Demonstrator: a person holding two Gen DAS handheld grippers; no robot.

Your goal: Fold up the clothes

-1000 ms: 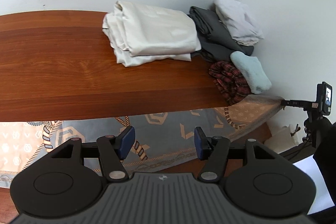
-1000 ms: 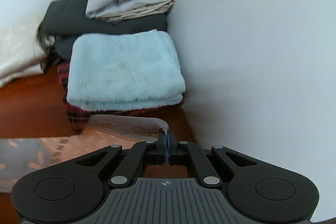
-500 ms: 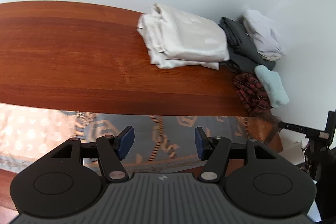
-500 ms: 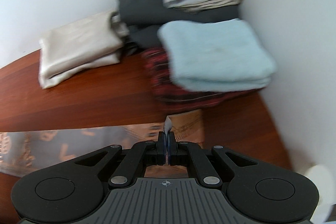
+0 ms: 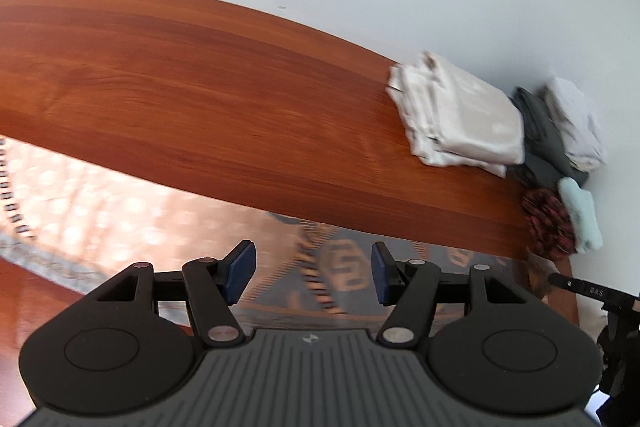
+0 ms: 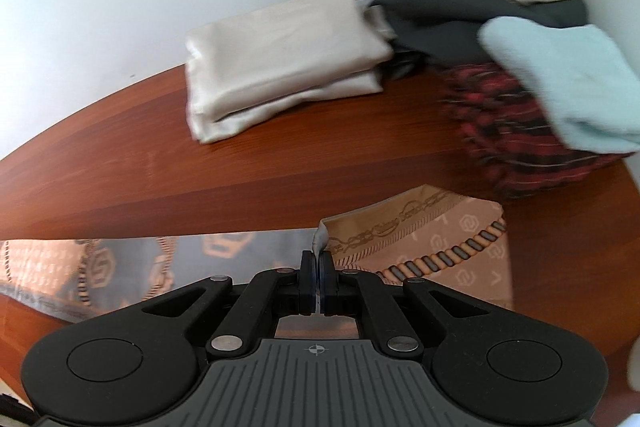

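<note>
The right gripper (image 6: 319,285) is clenched on a corner of the patterned scarf (image 6: 440,239), which lies spread along the near edge of the wooden table (image 6: 280,163), while the left gripper (image 5: 313,271) hangs above it with jaws apart, grasping nothing.

A polished reddish-brown wooden table (image 6: 280,167) showed smooth grain. On it lay a thin, silky patterned peach-and-grey cloth (image 6: 440,239) with a slight sheen, a satiny folded cream fabric (image 6: 280,67) and a fluffy pale-blue towel (image 6: 568,83) — the black plastic gripper bodies were matt.
</note>
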